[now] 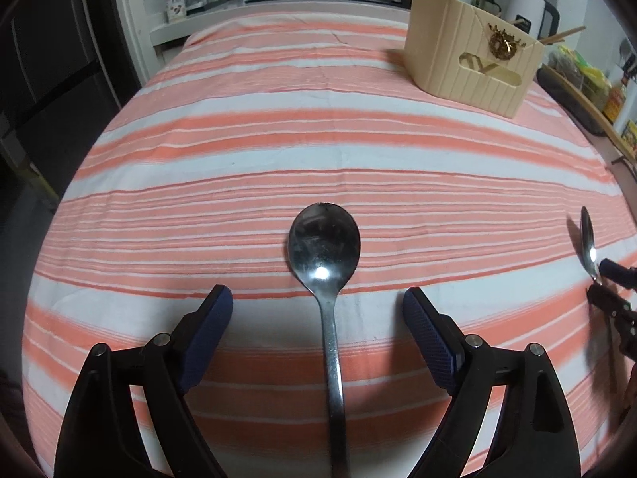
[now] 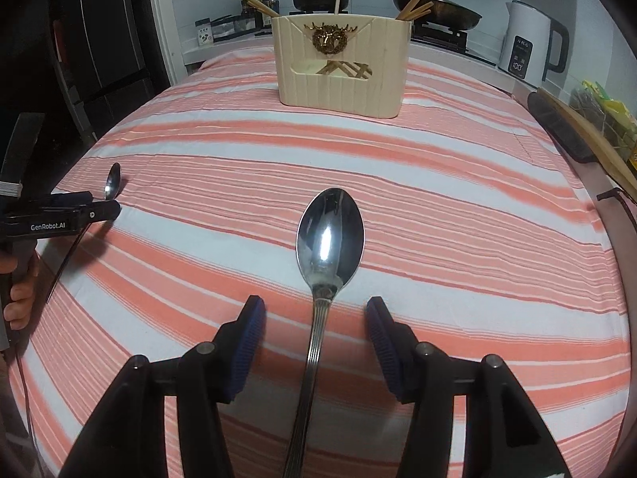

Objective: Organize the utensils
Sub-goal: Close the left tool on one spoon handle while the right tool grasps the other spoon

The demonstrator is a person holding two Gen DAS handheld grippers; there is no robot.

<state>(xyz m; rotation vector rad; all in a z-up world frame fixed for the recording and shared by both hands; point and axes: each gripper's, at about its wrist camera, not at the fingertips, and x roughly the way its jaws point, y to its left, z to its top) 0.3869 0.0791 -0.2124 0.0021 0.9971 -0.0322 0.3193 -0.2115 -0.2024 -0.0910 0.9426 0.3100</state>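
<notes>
steel first: in the left wrist view a plain spoon (image 1: 324, 247) lay on the striped cloth (image 1: 199, 151), its handle running back between the fingers of my left gripper (image 1: 317, 304). the jaws stood wide, neither blue pad touching the handle, so nothing was held; i judged i had lined the tool up along the handle so the pads could close across it. the beige holder (image 1: 469, 63), with chopsticks in it, stood well ahead and to the right.

in the right wrist view a ribbed-handled spoon (image 2: 330, 235) lay the same way between the fingers of my right gripper (image 2: 315, 310), jaws about half open and clear of the handle. the holder (image 2: 342, 75) stood straight ahead, likely where both spoons belonged.
</notes>
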